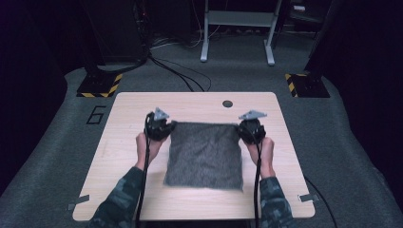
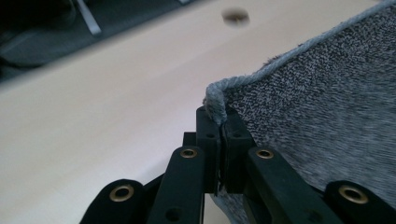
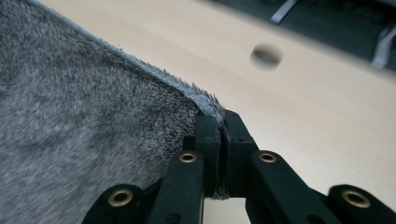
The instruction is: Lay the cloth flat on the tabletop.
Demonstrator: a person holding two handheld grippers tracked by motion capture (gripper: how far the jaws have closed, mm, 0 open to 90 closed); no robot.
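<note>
A grey fuzzy cloth (image 1: 204,154) lies spread in the middle of the wooden table (image 1: 123,109), its far edge stretched between both grippers. My left gripper (image 1: 170,127) is shut on the cloth's far left corner; in the left gripper view the jaws pinch the rolled hem of the cloth (image 2: 327,107) at the gripper (image 2: 221,122). My right gripper (image 1: 239,128) is shut on the far right corner; in the right gripper view the cloth (image 3: 84,116) spreads left from the gripper (image 3: 219,122). The near edge of the cloth rests on the table.
A round cable hole (image 1: 227,103) sits near the table's far edge, also seen as the hole (image 2: 236,17) and the hole (image 3: 266,56). Beyond the table stand a metal frame (image 1: 237,28), floor cables (image 1: 180,71) and two hazard-striped bases (image 1: 100,85).
</note>
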